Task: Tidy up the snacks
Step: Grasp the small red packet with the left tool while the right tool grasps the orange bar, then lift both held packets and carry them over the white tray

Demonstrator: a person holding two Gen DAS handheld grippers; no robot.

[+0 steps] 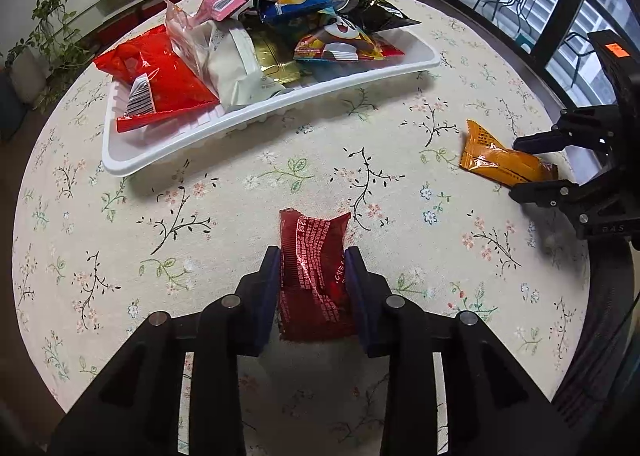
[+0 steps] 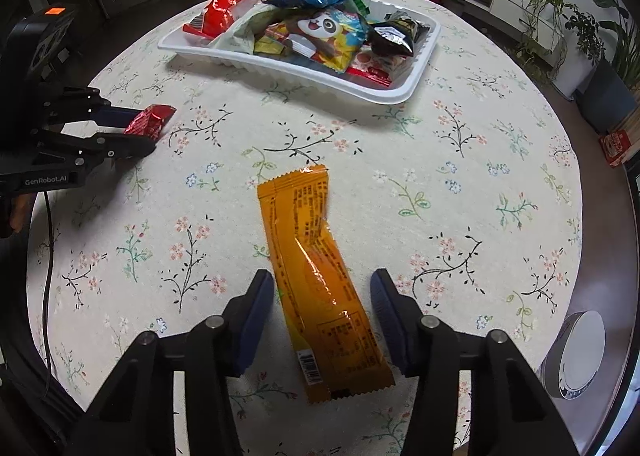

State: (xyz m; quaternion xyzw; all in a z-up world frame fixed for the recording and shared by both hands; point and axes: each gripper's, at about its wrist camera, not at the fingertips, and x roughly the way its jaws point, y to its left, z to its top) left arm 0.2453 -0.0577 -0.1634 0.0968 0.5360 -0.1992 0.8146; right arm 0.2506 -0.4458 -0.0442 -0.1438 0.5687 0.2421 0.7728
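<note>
Right now I'm at the pickup step: my left claw (image 1: 312, 280) is clenched on the red packet (image 1: 314, 276), pads pressing both sides, packet low on the tablecloth (image 1: 240, 191). My right claw (image 2: 322, 308) is released, straddling the orange bar (image 2: 320, 284) with a gap at the right pad. Next, probably: finish that squeeze, lift both, carry them to the far white tray (image 1: 280, 111) of snacks.

Orange snack bar (image 2: 320, 288) lies between the right gripper's (image 2: 322, 296) parted fingers (image 2: 256, 308).
</note>
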